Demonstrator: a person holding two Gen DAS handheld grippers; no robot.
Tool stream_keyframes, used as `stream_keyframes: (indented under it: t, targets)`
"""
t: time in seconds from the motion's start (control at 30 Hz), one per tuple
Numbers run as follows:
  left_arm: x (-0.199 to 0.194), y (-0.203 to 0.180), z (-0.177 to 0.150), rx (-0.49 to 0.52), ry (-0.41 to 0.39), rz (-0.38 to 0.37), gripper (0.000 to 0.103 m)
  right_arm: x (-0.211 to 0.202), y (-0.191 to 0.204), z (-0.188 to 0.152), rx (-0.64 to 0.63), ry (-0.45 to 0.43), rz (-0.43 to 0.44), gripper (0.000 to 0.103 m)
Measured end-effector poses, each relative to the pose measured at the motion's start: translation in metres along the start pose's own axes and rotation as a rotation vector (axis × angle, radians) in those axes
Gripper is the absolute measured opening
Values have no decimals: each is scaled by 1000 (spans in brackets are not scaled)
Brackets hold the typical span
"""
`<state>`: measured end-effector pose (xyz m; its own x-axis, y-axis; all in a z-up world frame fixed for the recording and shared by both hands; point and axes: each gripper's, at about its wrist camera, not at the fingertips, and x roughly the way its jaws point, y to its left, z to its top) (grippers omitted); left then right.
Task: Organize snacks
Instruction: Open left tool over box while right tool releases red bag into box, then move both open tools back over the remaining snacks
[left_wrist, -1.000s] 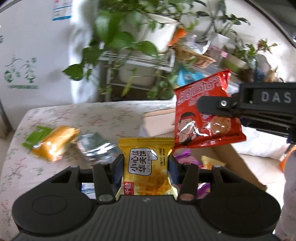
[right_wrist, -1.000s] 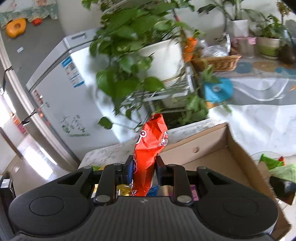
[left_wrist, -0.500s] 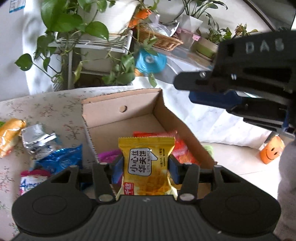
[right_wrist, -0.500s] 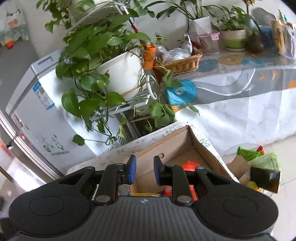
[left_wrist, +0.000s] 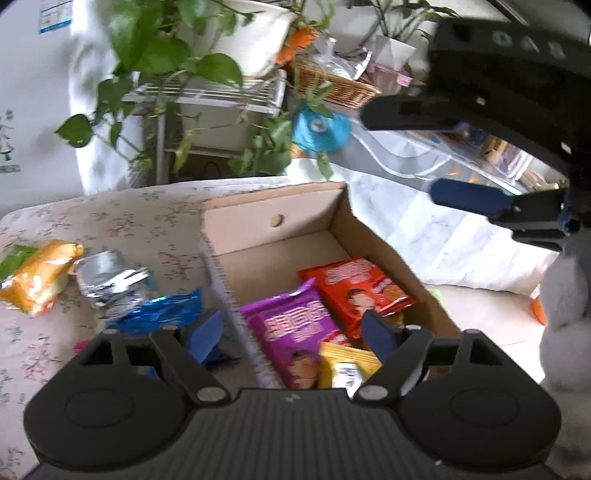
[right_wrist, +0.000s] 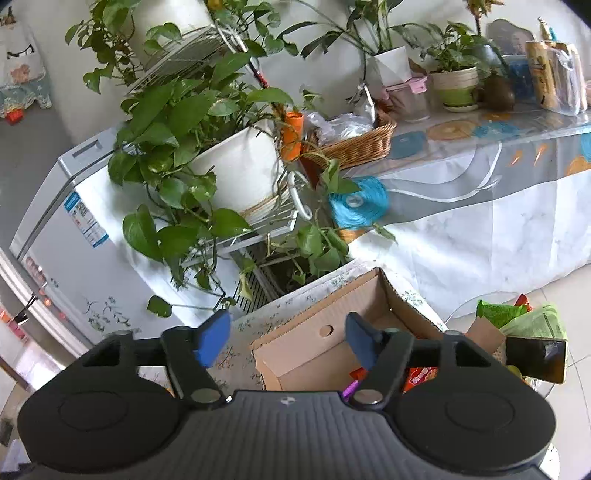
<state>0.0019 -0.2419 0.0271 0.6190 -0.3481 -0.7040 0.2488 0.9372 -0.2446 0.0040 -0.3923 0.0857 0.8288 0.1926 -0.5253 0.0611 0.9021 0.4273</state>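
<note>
L gripper hung w/ jaws spread wide, having just been opening; nothing pinched. Yellow waffle packet lay loose just below and between its fingers, nearer the right-hand one, not touched by either pad. R gripper also stood wide, jaws just been opening, nothing between them.

Snacks: yellow packet was small, crimped top edge, white label panel, partly hidden behind the L gripper body. Just ahead of L gripper and overlapping the yellow one, a purple packet w/ pink lettering and a cartoon face. Beyond that, ahead-right, a red packet w/ cartoon figure, flat on the box floor. All three sat in the near end of the cardboard box; far end bare, round hole in its far wall.

Left of L gripper, outside the box on the floral tablecloth: blue foil packet just beside the left finger, silver foil packet further out, orange packet furthest, w/ a green wrapper at its edge. Box's near-left wall ran between the L fingers.

R gripper, seen from L wrist view, hung above-right over the box. Ahead of both: potted plants, wicker basket, white fridge.
</note>
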Motion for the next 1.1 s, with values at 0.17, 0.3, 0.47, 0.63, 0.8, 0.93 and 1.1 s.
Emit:
stream_keyframes:
  t: [0.17,0.3,0.47,0.63,0.8,0.93,1.1]
  targets:
    - [-11,33,-2,-17,-8,45,83,5,8,-4,-9,11,19,87]
    - [-19,62,-4,-35,-15,90,83,13,19,-10,-40,40,21,90]
    - [-24,100,-6,-74,-14,142,83,23,36,-18,-95,86,46,91]
    - [-30,135,-6,-94,-17,193,83,33,56,-31,-175,139,58,95]
    - [-31,168,-4,-107,-19,245,83,46,72,-45,-220,210,62,95]
    - [-32,189,-3,-52,-20,293,83,54,80,-58,-229,264,66,95]
    - [-26,207,0,34,-12,321,83,63,91,-76,-241,338,58,95]
